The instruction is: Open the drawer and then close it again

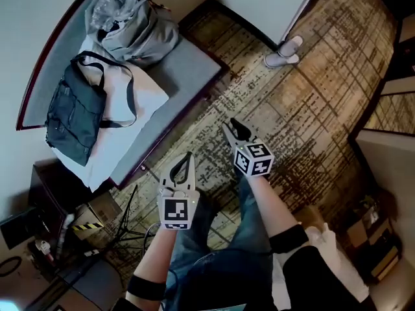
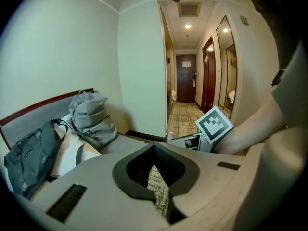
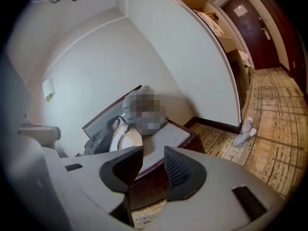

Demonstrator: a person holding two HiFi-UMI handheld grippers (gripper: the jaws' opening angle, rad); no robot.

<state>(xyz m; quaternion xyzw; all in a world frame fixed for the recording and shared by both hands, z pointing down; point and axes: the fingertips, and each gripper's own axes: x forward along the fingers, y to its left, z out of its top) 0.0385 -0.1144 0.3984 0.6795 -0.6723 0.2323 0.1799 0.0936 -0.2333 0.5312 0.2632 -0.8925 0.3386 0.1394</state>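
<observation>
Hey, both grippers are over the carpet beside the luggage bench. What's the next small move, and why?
Probably ease the right gripper toward the bench's dark wooden front: its jaws stand apart, empty, aimed there. The left gripper is shut and holds nothing. No drawer handle shows yet, so look for one.

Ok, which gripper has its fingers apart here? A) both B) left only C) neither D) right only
D: the right gripper shows its fingers spread with nothing between them in its own view, while the left gripper has them pressed together.
</observation>
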